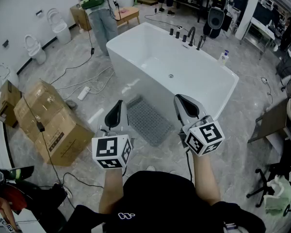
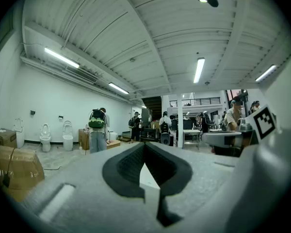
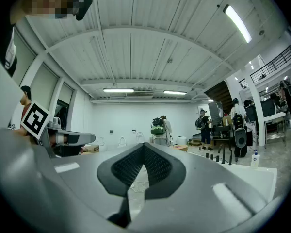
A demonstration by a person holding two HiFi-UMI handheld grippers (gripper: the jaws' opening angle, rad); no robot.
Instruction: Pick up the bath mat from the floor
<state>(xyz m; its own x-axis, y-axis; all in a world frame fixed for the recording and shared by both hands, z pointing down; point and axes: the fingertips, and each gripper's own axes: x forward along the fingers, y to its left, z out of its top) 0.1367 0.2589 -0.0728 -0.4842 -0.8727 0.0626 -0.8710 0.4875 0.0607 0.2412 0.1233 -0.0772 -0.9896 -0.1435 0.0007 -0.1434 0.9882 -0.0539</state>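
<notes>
Bathtub [image 1: 132,69], bath mat [image 1: 148,121] just beside it

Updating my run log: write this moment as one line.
phase: pre-grasp | left gripper: shut, empty | right gripper: shut, empty | bath mat: on floor beside bathtub, untouched

Floor [image 1: 242,130]: grey marble-look tile. White freestanding bathtub [image 1: 136,76] stands mid-floor. Grey bath mat [image 1: 149,120] lies flat just beside the tub's near long side, touching or nearly touching its base. Left of the tub: white power strip [image 1: 83,92] with loose cables, then two big cardboard boxes [image 1: 53,123] side by side, and a smaller box [image 1: 7,101] further left. Two white toilets [image 1: 60,28] stand well left of the tub by the wall. Low wooden platform [image 1: 128,14] sits beyond the tub's far end.
</notes>
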